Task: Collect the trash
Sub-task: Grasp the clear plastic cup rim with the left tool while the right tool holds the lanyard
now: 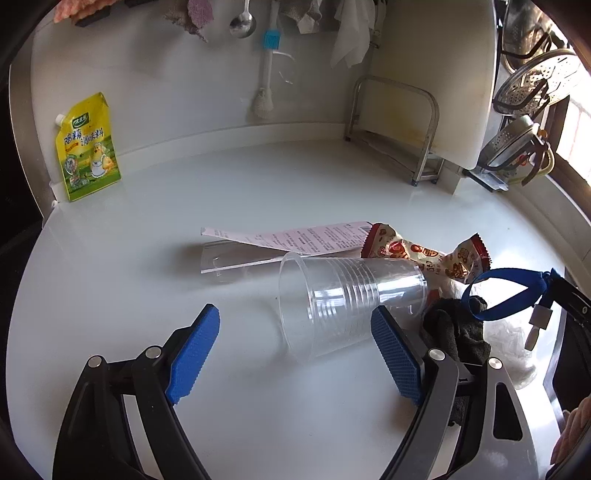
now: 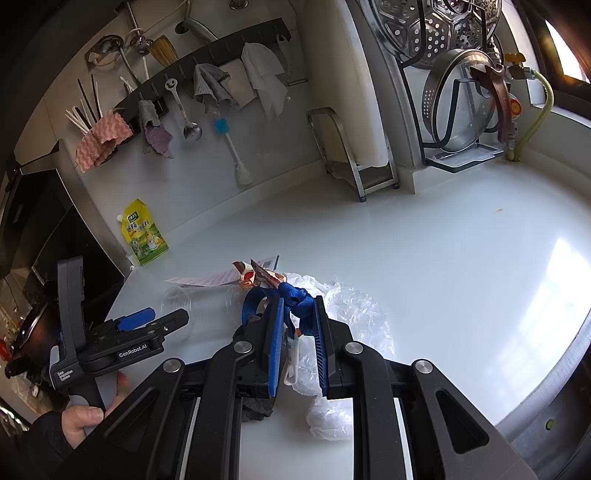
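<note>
Clear plastic cup (image 1: pixel 343 306) sideways, mouth leftward

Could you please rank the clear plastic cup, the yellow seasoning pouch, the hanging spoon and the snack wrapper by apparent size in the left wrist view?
1. Clear plastic cup, though it lies nearest the camera.
2. Snack wrapper and yellow seasoning pouch: too alike to separate.
3. Hanging spoon, smallest and farthest.

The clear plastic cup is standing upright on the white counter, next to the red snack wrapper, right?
Not quite. The clear plastic cup is lying on its side, not standing upright; the left wrist view shows its open rim facing sideways. It is on the white counter, next to the red snack wrapper.
</note>
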Demonstrator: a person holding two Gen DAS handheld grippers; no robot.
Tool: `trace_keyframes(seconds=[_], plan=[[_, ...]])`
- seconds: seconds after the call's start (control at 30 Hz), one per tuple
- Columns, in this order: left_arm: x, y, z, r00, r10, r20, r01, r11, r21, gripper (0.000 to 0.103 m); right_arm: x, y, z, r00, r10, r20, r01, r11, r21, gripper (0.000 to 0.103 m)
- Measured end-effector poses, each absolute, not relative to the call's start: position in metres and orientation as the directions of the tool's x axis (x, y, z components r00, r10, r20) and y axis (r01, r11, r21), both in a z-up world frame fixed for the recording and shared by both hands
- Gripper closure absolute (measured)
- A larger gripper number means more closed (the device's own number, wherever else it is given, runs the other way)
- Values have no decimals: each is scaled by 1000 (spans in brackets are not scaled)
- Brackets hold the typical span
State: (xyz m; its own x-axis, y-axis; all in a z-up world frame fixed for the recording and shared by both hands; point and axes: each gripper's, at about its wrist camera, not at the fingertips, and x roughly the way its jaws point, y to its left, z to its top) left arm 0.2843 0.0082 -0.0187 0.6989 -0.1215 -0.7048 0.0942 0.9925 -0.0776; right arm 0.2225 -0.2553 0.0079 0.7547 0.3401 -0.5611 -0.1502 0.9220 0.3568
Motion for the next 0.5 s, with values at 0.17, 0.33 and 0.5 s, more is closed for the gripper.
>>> trace_keyframes(seconds=[0.17, 0.33, 0.5], plan=[[289, 11, -19, 702, -122, -702, 87, 993, -85, 21, 222, -256, 9, 755, 343, -559, -153, 921, 358, 87], [292, 19, -17, 713, -144, -687, 92, 990, -111, 19, 222, -256, 8, 751, 347, -562, -155, 919, 362, 87], [301, 21, -14, 723, -141, -676, 98, 990, -102, 19, 223, -256, 6, 747, 347, -566, -153, 919, 362, 87]])
